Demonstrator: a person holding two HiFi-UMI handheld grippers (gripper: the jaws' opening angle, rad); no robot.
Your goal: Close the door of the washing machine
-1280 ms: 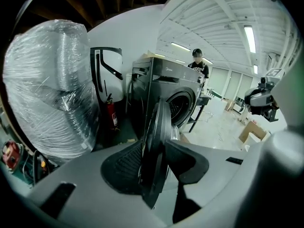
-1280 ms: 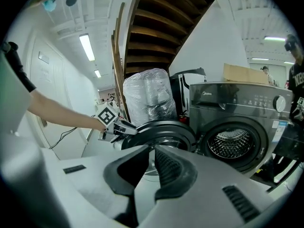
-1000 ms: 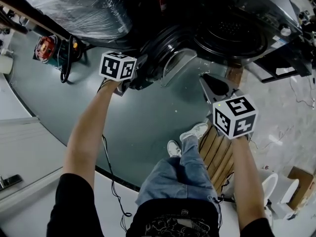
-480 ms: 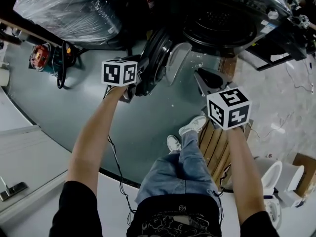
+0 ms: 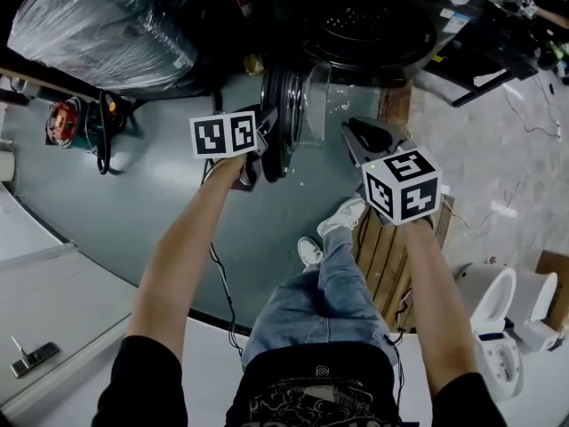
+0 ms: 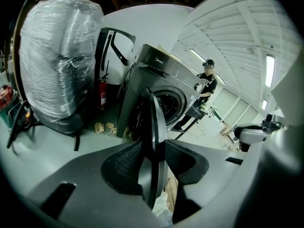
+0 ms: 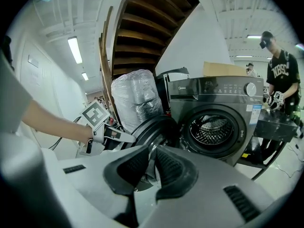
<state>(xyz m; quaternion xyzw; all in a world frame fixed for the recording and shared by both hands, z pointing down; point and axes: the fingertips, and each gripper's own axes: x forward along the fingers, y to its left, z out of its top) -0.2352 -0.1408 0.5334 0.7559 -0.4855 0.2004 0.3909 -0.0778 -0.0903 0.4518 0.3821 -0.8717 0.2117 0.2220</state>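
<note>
The left tool (image 6: 154, 163) is clamped on the rim of the door (image 6: 155, 120), one pad on each face. The door stands half open, edge-on to the person, hinged at the left of the washer (image 5: 373, 25). The right tool (image 7: 151, 163) hangs near the door's glass with its jaws almost together and nothing between them.

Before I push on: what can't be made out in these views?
Latch: left gripper view shows the door edge-on, its face hidden.
Hinge: head view, lost in shadow where door meets washing machine.
Left claw pads: head view, too dark to tell from the door rim.
</note>
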